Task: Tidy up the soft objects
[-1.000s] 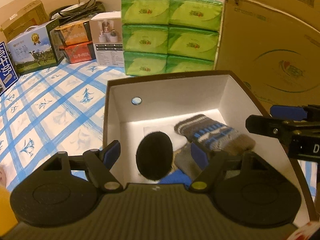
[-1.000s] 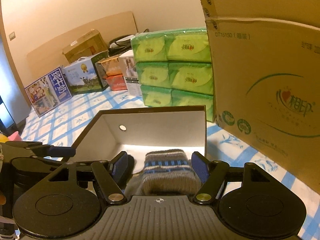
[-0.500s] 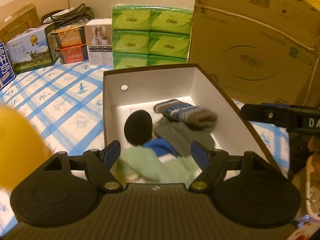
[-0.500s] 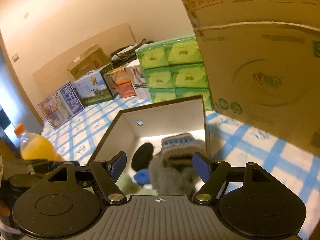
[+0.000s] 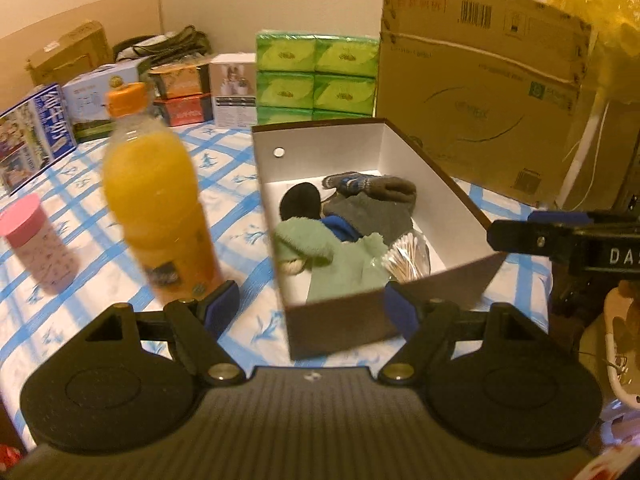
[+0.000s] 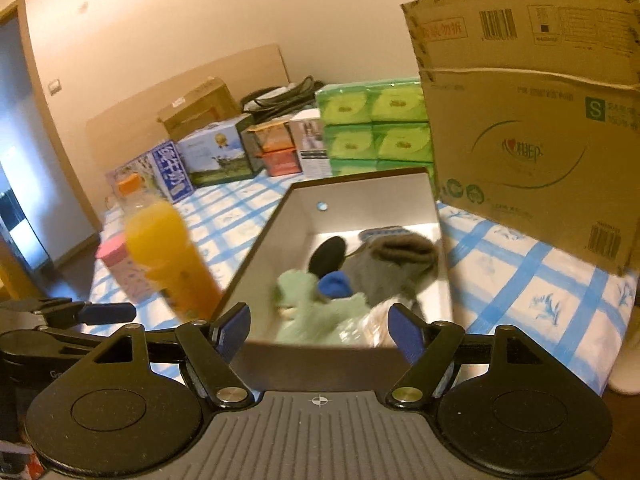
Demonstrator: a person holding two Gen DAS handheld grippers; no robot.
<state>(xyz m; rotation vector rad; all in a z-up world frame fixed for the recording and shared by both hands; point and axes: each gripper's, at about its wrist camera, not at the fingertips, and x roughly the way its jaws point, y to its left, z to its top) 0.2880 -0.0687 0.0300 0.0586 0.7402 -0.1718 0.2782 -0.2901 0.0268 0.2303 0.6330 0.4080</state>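
Observation:
An open brown box with white inner walls (image 5: 340,140) (image 6: 372,196) stands on the blue-checked cloth. Inside lie a striped grey-brown knit glove (image 5: 372,186) (image 6: 400,248), a black round pad (image 5: 300,206) (image 6: 326,254), a pale green soft cloth (image 5: 340,256) (image 6: 312,300), a blue piece (image 5: 340,230) (image 6: 334,284) and a bag of cotton swabs (image 5: 408,258). My left gripper (image 5: 312,310) is open and empty, in front of the box's near wall. My right gripper (image 6: 320,334) is open and empty, also before the near wall; its finger shows at the right of the left wrist view (image 5: 536,234).
An orange juice bottle (image 5: 156,196) (image 6: 168,256) and a pink-lidded cup (image 5: 38,244) (image 6: 120,272) stand left of the box. Green tissue packs (image 5: 316,76), small cartons (image 5: 184,96) and a large cardboard box (image 5: 476,116) (image 6: 532,132) line the back.
Both grippers have pulled back and up from the box, empty. The whole box, the bottle and the pink cup have come into view.

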